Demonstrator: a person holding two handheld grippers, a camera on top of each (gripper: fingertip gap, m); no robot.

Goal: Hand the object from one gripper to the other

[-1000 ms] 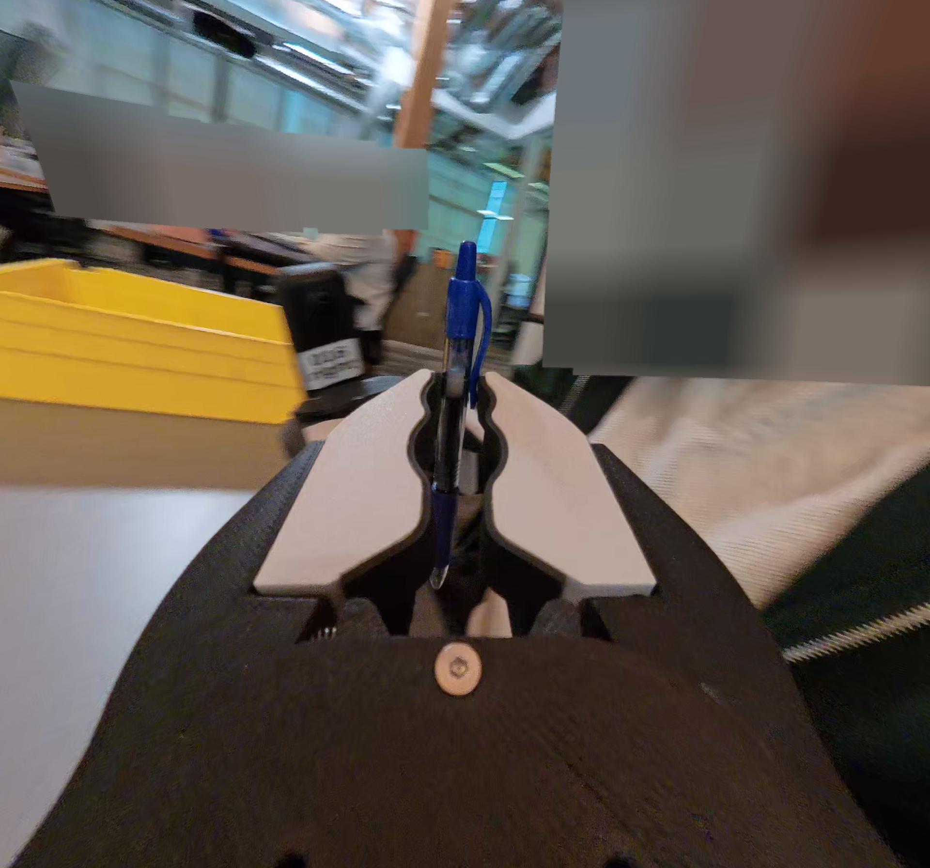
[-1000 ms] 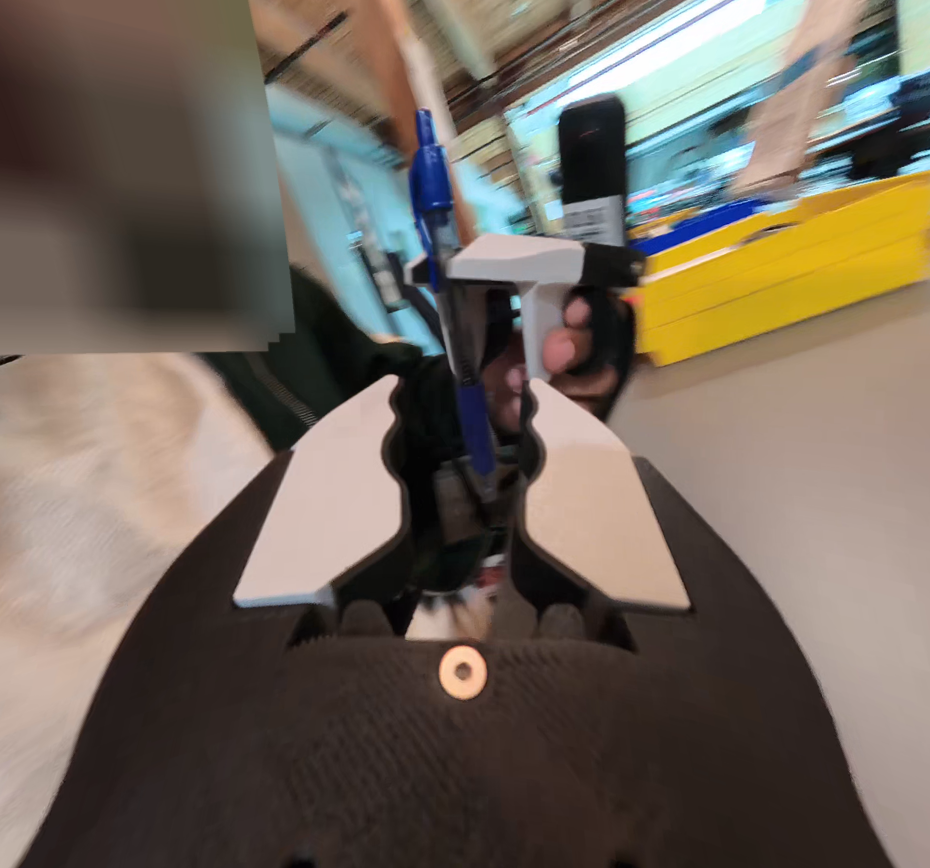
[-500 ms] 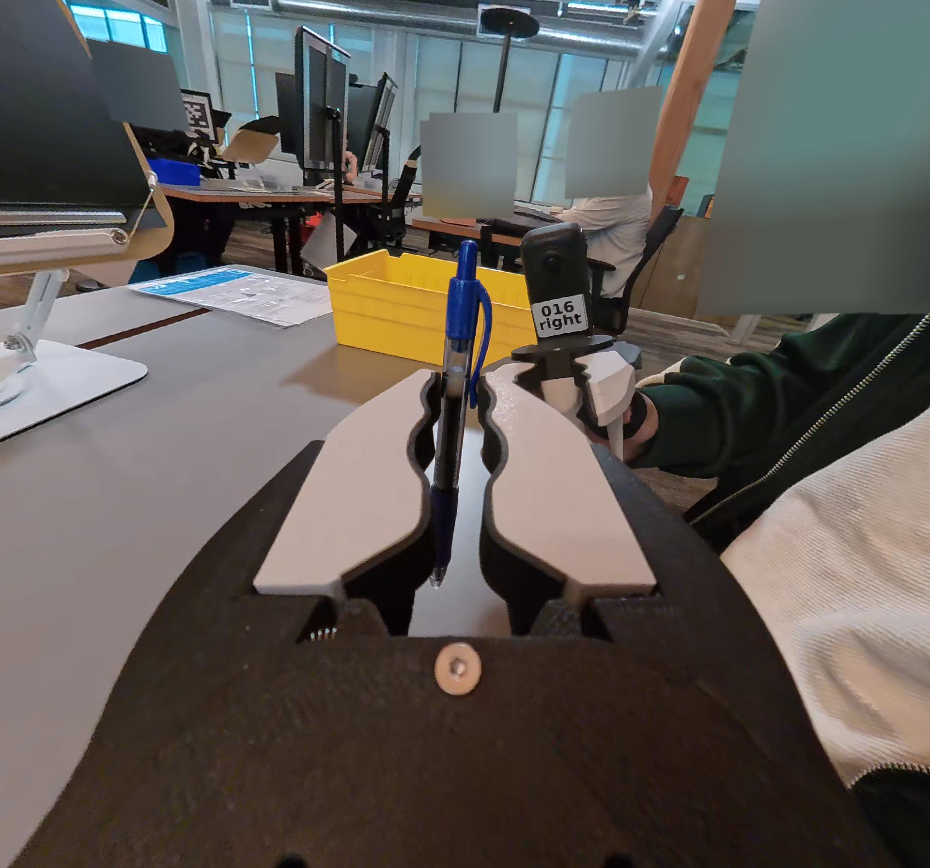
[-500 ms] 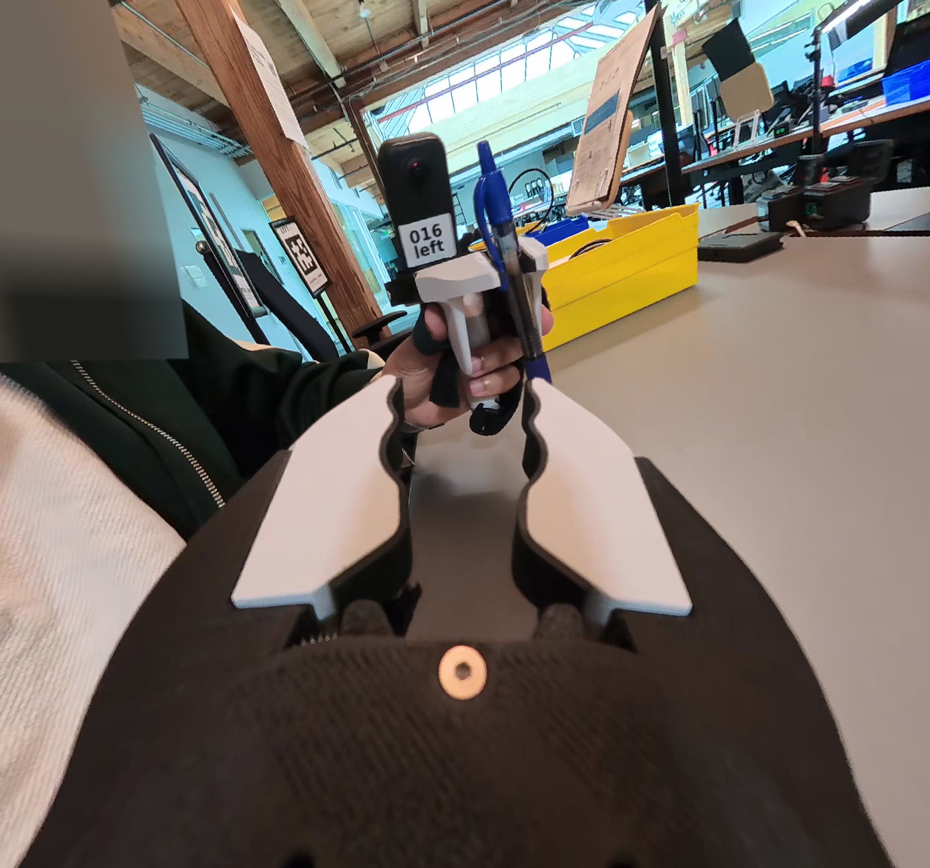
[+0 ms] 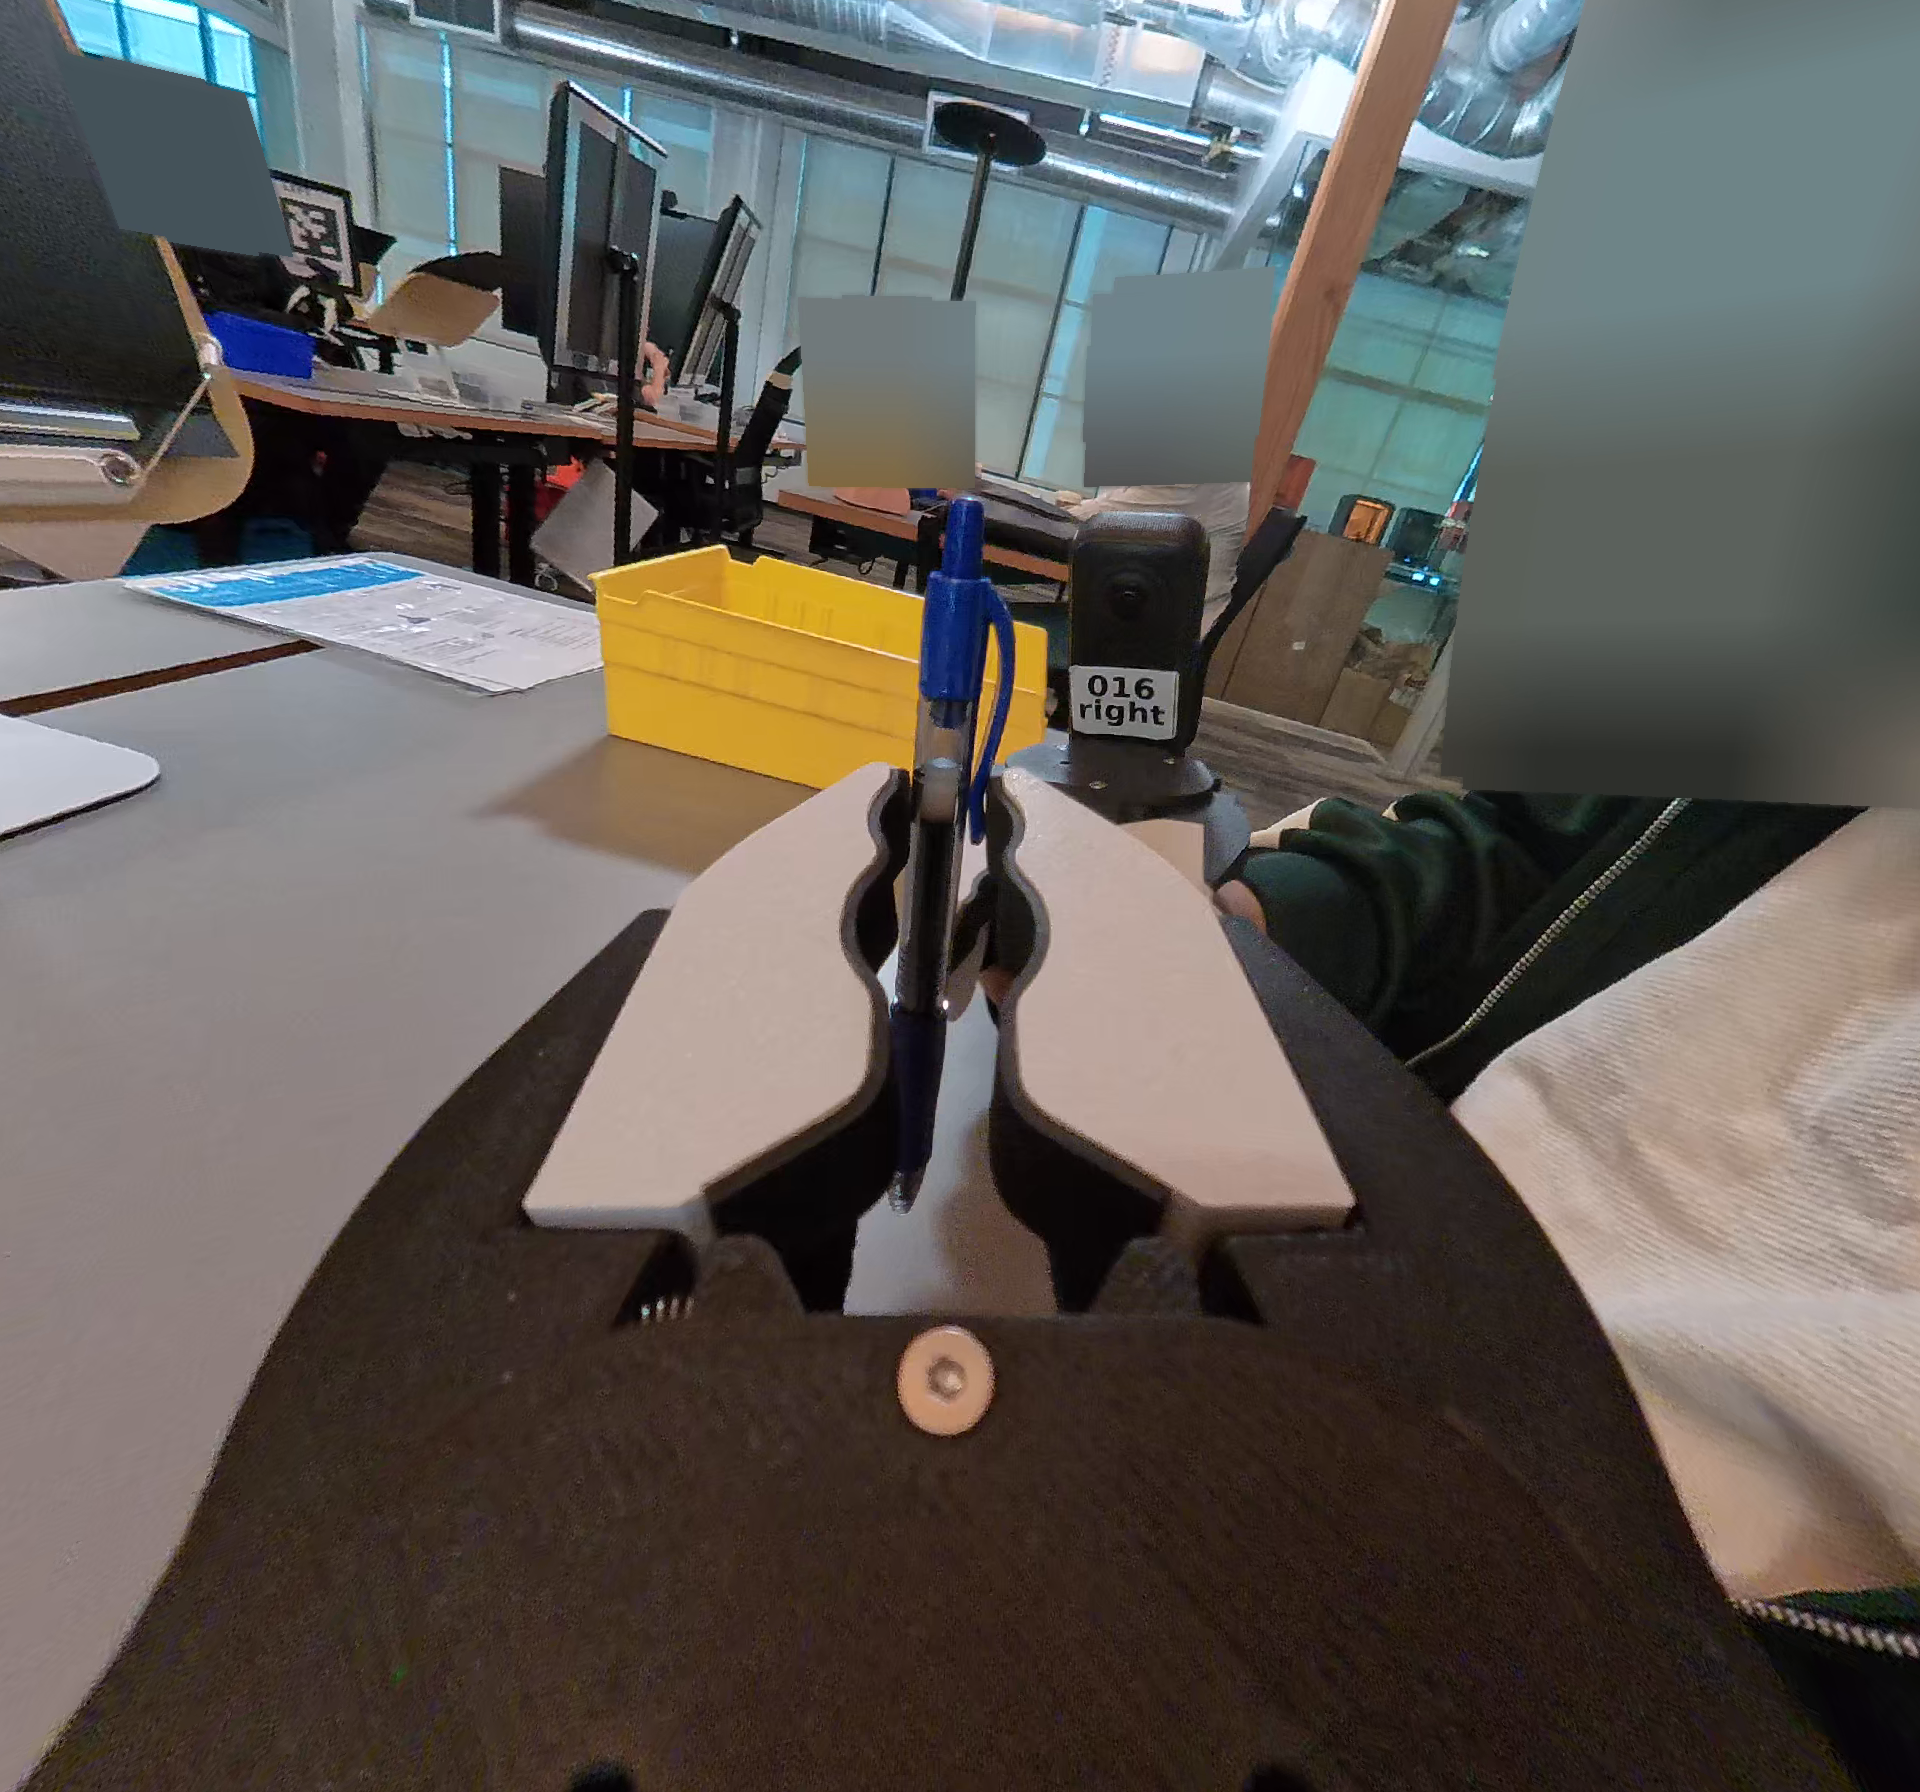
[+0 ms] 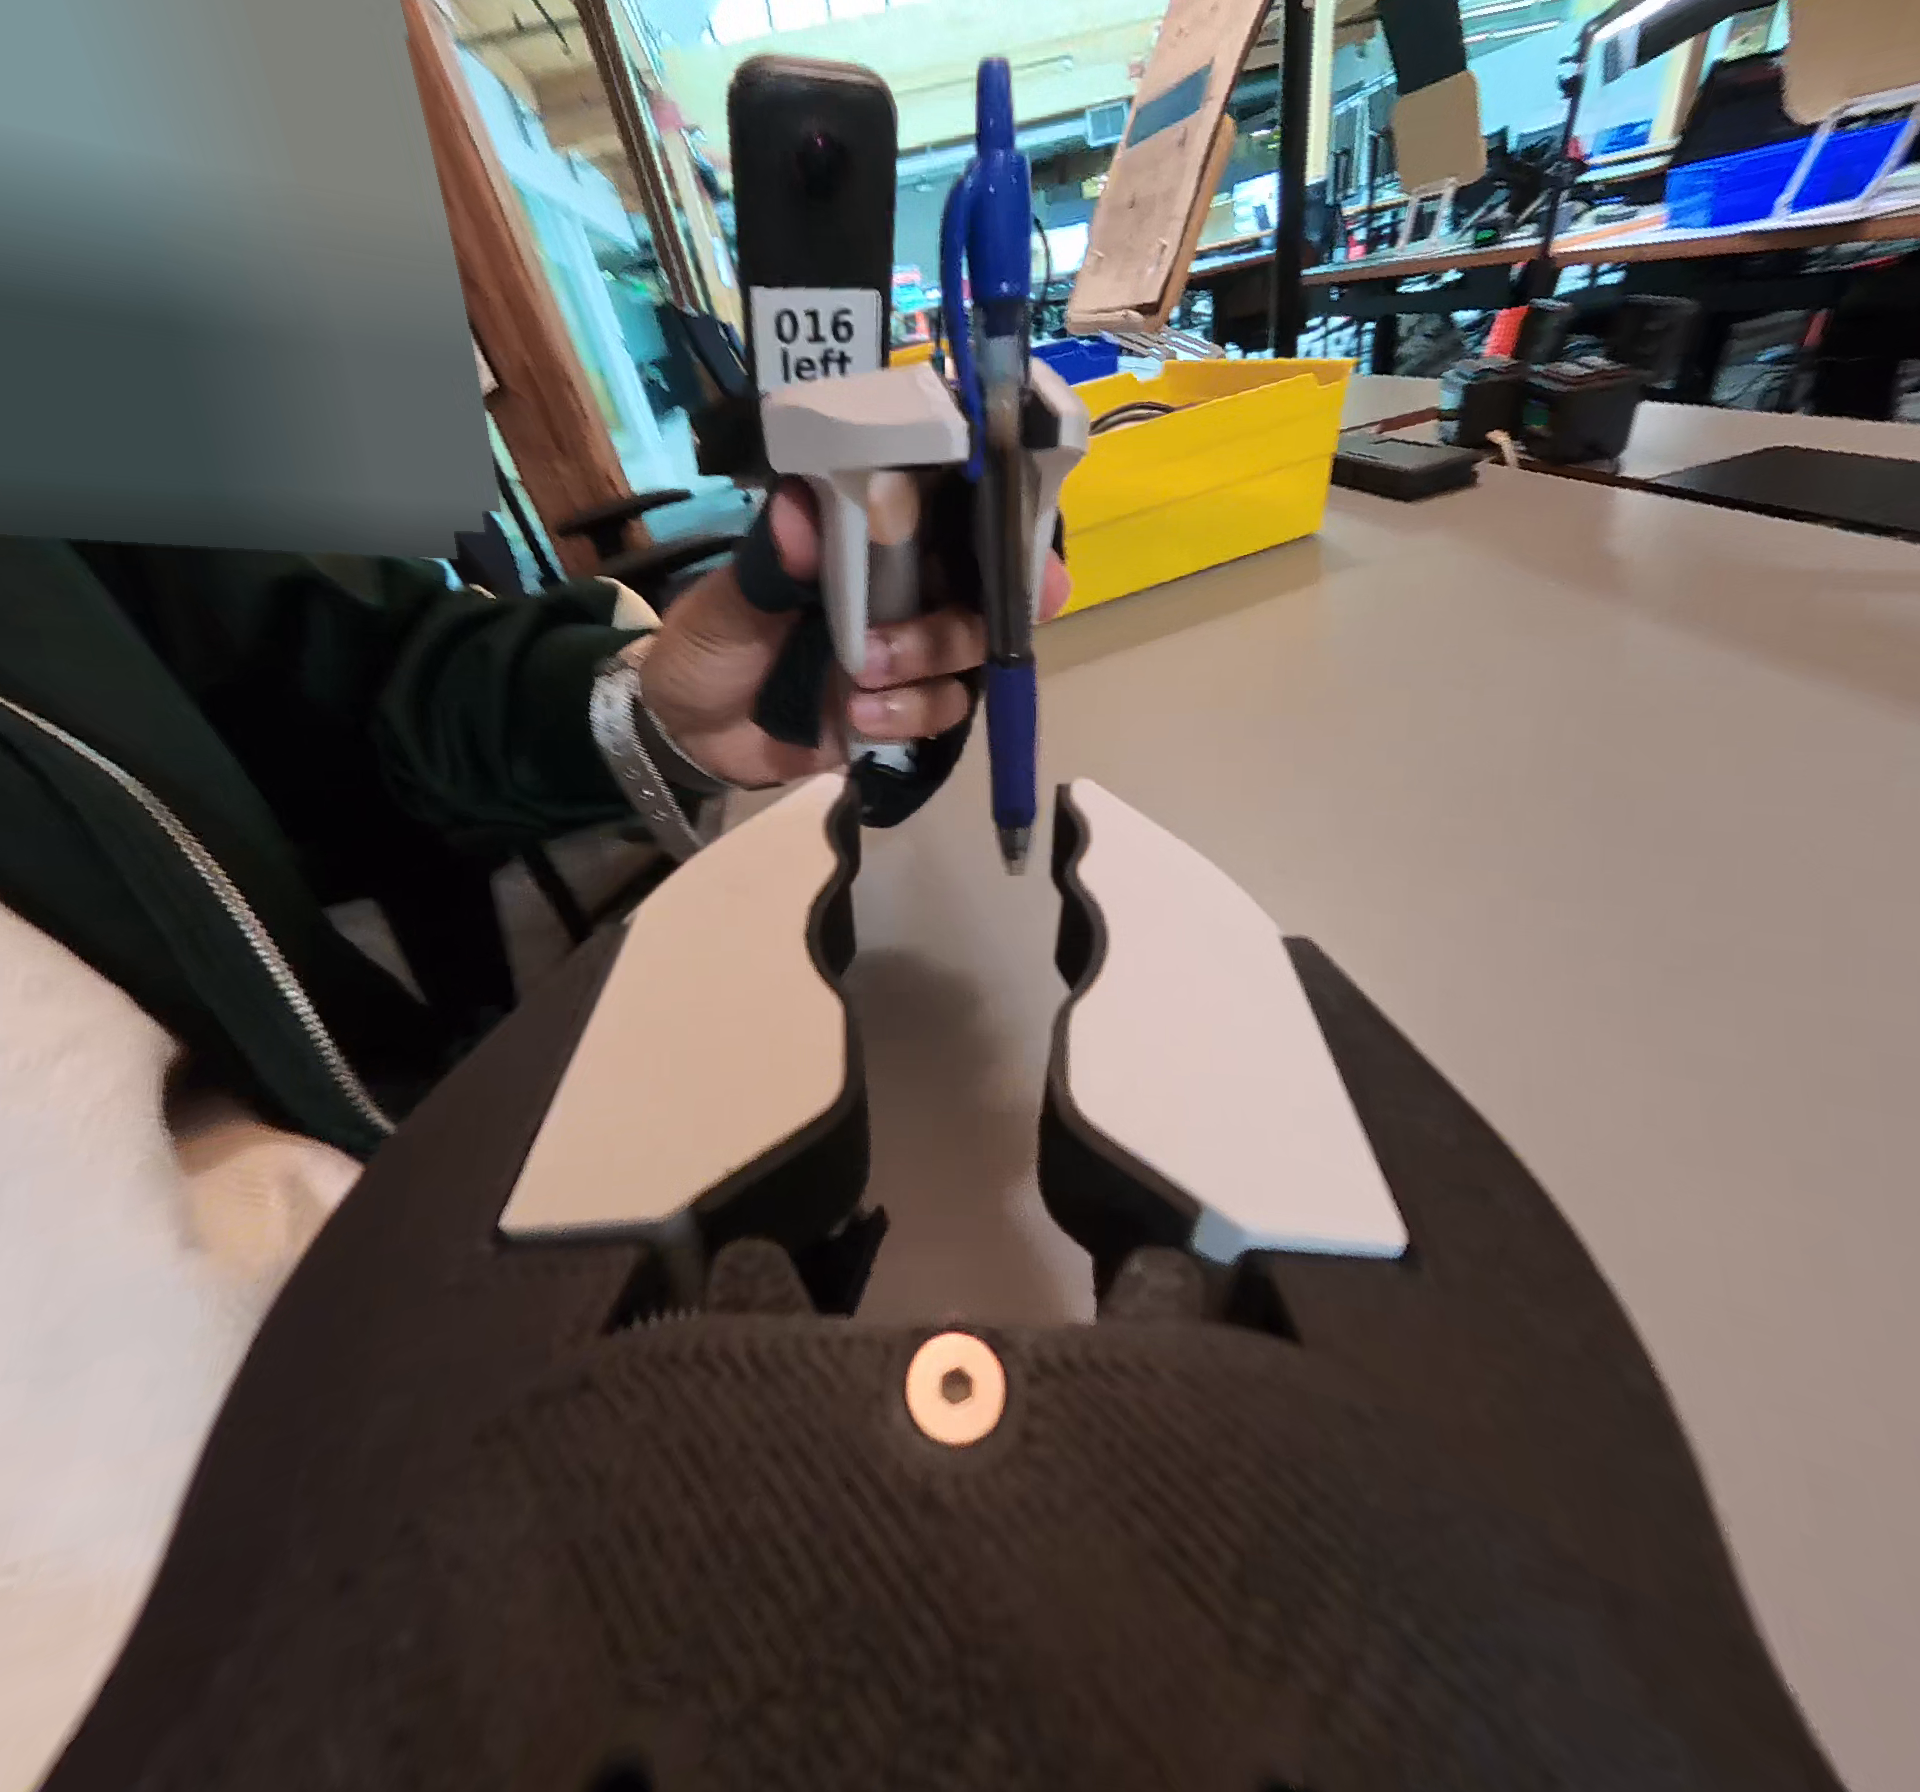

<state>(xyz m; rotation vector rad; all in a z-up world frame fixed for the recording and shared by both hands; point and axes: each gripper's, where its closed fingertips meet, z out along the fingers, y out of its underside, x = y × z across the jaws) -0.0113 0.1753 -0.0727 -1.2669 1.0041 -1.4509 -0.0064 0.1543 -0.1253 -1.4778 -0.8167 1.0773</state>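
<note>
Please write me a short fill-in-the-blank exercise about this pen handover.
1. The pen is clamped in the ____ tongs.
2. The right tongs are ____ and empty.
3. The pen's tip points ____.
4. The bin on the table is ____.

Missing words: left; open; down; yellow

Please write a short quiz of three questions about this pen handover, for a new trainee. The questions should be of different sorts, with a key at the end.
1. True or false: the right gripper is shut on the blue pen.
2. Which way does the pen's writing tip point in the right wrist view? A) up B) down C) sideways
3. Fill in: behind the pen in the left wrist view, a ______ bin stands on the grey table.

Key
1. False: its jaws stand open and empty; the left gripper holds the pen.
2. B.
3. Yellow.
</note>
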